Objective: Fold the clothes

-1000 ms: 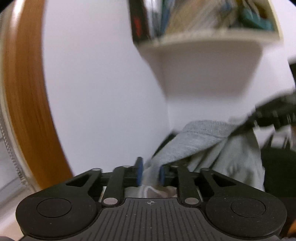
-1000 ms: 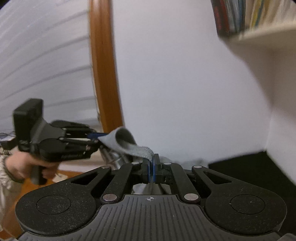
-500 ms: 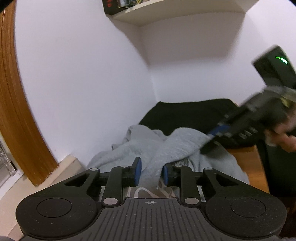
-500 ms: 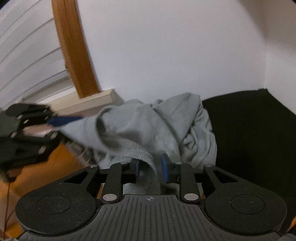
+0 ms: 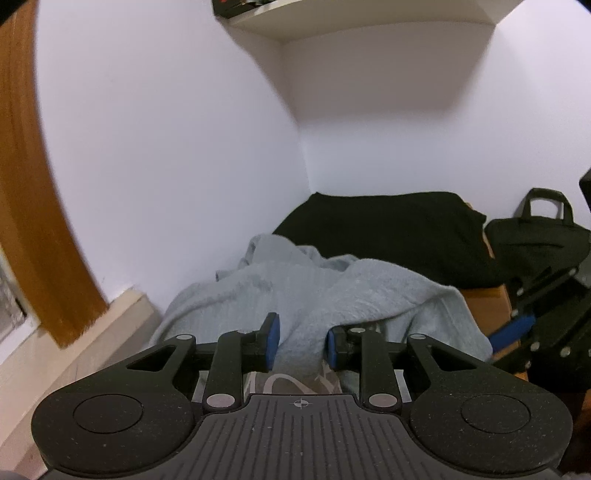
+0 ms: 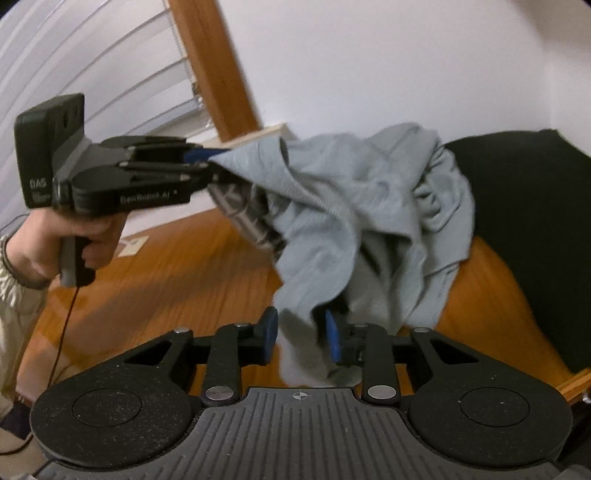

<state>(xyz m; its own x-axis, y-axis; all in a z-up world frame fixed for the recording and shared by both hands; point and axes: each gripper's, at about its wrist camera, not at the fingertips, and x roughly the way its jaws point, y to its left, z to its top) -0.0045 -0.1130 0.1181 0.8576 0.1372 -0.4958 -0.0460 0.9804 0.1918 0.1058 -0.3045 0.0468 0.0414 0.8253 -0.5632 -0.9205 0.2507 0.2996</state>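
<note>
Compared with a second ago, both of my grippers sit lower. The shelf [image 5: 332, 14], which then filled the top of the left view, is now cut off at the upper edge, and the desk [image 6: 177, 280] is in sight. The sweater [image 5: 332, 291], held up in the air then, now lies bunched on the desk against the wall [image 5: 166, 147], with a black cloth [image 5: 388, 236] behind it.

My left gripper [image 5: 301, 345] has its jaws partly apart with a fold of the sweater filling the gap. The cloth hides the pad faces, so I cannot tell whether they press on it. In the right view, the fold rises from its tip [image 6: 201, 160] and the rest hangs down to the desk.

My right gripper [image 6: 301, 338], clamped tight on a hem a second ago, has parted its jaws and has just been closing again. A loose end of the sweater [image 6: 369, 206] hangs between the pads, blurred; contact is not clear.

My left hand [image 6: 70, 236] is cut off at the sleeve [image 6: 14, 295]. A black bag [image 5: 535, 236] stands right of the black cloth, partly hidden.
</note>
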